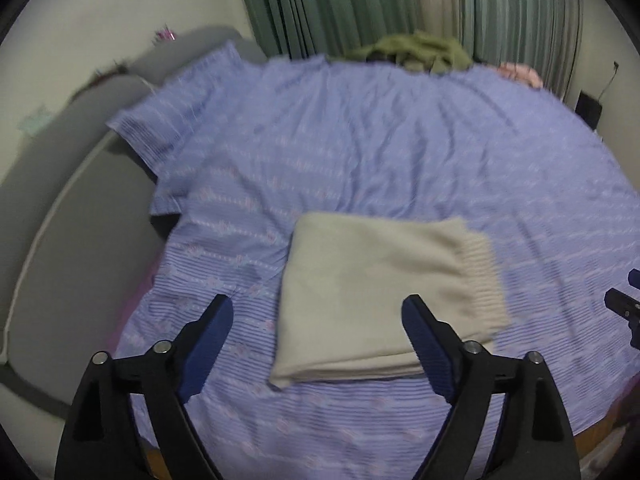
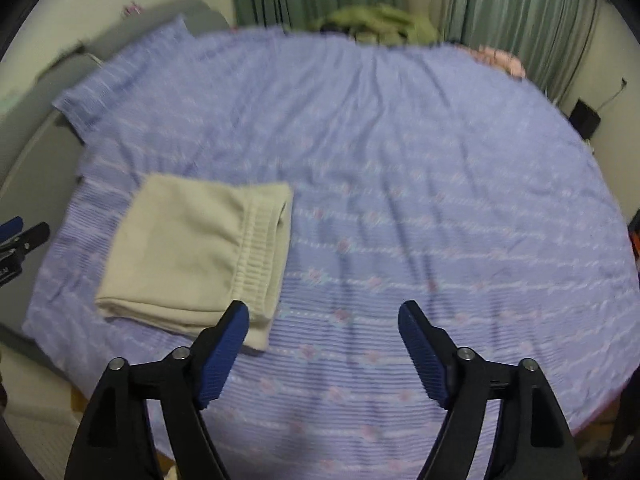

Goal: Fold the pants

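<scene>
- Pants (image 1: 368, 300): folded into a compact beige rectangle, lying flat on the near part of the striped blue bedsheet (image 1: 360, 140), within easy reach of both tools.
- Ribbed waistband (image 2: 260, 256) turned to the right side of the bundle; smooth fold edge on the left; layered edges stacked along the near side, probably because the last fold brought the legs up over the top part.
- Long axis hard to call, since the bundle looks close to square; seems to run slightly front to back in the right wrist view, with the waistband strip running along that same direction.
- Looks finished, or nearly so: no loose leg or trailing hem visible.
- Left gripper (image 1: 316, 312): spread wide, holding nothing, hovering above the near edge of the bundle, apparently clear of the cloth.
- Right gripper (image 2: 324, 316): likewise spread and empty, set off to the right of the bundle over bare sheet, left finger (image 2: 224, 352) just overlapping the near right corner in view; contact uncertain.
- Farther out: olive-green clothing heap (image 1: 416, 52) and pink item (image 1: 520, 72) at the far edge of the bed, green curtains (image 1: 360, 0) behind, grey headboard-like padding (image 1: 60, 208) at left.
</scene>
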Action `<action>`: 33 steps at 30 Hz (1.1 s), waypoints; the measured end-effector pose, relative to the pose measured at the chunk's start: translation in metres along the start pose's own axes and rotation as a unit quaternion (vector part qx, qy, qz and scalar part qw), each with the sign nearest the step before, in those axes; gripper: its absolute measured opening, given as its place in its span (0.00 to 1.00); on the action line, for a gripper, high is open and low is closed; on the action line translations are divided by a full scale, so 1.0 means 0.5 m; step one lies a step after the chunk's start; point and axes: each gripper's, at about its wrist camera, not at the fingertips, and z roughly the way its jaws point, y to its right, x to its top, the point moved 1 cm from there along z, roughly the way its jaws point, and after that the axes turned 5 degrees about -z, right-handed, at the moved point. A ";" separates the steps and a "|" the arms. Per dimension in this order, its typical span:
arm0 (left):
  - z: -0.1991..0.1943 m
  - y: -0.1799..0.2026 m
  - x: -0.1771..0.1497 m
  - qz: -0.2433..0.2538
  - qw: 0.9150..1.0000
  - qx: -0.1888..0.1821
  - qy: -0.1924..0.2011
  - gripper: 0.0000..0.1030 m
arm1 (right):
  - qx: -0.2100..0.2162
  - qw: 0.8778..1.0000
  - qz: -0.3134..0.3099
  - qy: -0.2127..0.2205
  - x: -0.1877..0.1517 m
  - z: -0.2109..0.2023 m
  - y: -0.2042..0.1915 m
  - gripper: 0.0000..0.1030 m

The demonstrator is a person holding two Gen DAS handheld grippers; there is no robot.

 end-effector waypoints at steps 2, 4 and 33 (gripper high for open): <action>-0.071 0.044 -0.011 -0.008 1.000 -0.002 0.018 0.91 | 0.003 1.000 -0.011 0.026 -0.016 -0.070 0.043 0.81; -0.122 0.089 -0.014 -0.015 0.999 -0.010 0.032 0.95 | 0.009 0.999 -0.015 0.048 -0.031 -0.126 0.090 0.86; -0.562 0.665 -0.168 0.009 0.989 -0.100 0.106 1.00 | -0.011 0.986 0.027 0.167 -0.272 -0.557 0.564 0.90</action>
